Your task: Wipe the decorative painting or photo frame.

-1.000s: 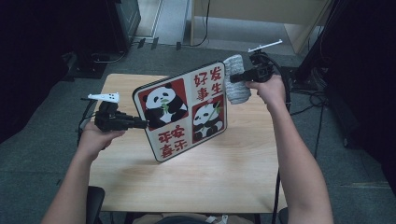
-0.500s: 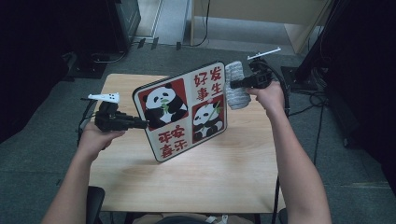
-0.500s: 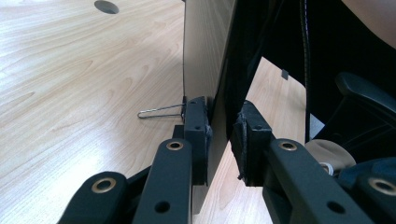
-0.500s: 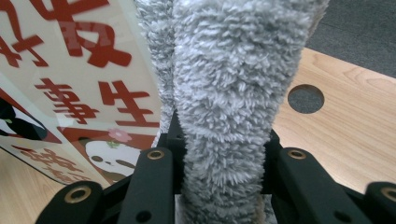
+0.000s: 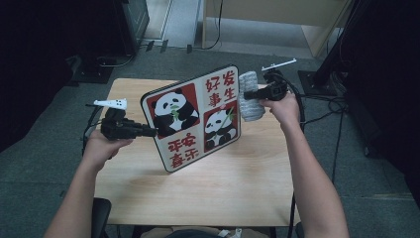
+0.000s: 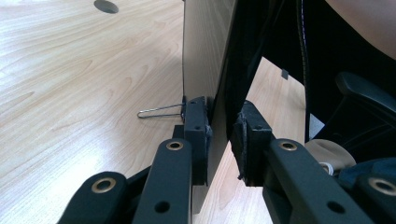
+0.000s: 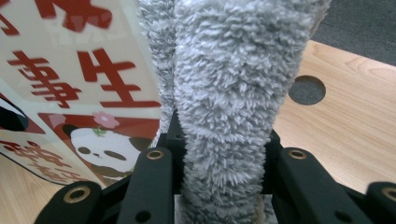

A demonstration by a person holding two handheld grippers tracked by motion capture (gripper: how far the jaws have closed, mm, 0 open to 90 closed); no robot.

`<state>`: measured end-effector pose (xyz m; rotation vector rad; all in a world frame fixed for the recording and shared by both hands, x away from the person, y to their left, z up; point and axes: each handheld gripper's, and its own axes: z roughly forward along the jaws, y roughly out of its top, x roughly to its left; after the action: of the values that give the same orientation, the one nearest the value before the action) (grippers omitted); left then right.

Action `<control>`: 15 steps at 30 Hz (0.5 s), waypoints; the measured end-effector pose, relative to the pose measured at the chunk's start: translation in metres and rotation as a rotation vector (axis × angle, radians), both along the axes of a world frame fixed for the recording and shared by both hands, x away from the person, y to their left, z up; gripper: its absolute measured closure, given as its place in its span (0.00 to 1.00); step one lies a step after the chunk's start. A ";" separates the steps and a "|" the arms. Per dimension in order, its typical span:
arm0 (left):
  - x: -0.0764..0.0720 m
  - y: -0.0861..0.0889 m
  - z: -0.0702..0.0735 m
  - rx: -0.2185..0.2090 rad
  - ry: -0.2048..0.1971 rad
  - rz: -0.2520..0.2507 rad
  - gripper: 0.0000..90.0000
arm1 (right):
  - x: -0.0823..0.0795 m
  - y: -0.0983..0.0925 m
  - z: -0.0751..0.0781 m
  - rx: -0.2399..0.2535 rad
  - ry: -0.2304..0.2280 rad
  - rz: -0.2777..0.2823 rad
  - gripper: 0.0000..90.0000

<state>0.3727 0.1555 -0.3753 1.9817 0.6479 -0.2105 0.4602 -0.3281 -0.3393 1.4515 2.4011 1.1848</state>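
Observation:
A white board [image 5: 193,116] printed with pandas and red characters stands tilted on the wooden table [image 5: 223,193]. My left gripper [image 5: 148,131] is shut on the board's left edge. In the left gripper view the pads [image 6: 196,128] press on the board [image 6: 205,51], seen edge-on, and a thin wire foot [image 6: 159,111] sticks out of it. My right gripper [image 5: 247,95] is shut on a grey fluffy cloth [image 5: 250,101], which lies against the board's right edge. The cloth [image 7: 224,84] rises between the right jaws, with the printed board [image 7: 70,70] at its left.
A round hole [image 7: 307,90] is cut in the tabletop beyond the cloth. Dark equipment stands [image 5: 341,54] and cables [image 5: 327,106] surround the table on the grey floor. A black chair [image 6: 364,98] is near the table's front edge.
My right hand has sunk a little with the cloth, down along the board's right edge. The left hand and the board have kept still.

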 end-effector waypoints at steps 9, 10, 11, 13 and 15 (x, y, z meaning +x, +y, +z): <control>-0.001 -0.001 0.000 0.002 -0.004 -0.009 0.86 | -0.004 0.000 -0.013 -0.008 0.001 -0.008 0.76; -0.001 -0.001 0.000 0.002 -0.003 -0.008 0.86 | -0.004 0.000 -0.014 -0.008 0.002 -0.011 0.76; -0.001 -0.001 0.000 0.002 -0.004 -0.009 0.86 | -0.005 0.000 -0.015 -0.009 0.002 -0.011 0.76; -0.001 -0.001 0.000 0.002 -0.003 -0.010 0.86 | -0.005 -0.001 -0.017 -0.009 0.000 -0.011 0.76; -0.001 -0.001 0.000 0.002 -0.003 -0.010 0.86 | -0.007 -0.001 -0.020 -0.007 0.003 -0.013 0.76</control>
<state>0.3721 0.1548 -0.3753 1.9865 0.6366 -0.2124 0.4536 -0.3289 -0.3593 1.4660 2.3918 1.1706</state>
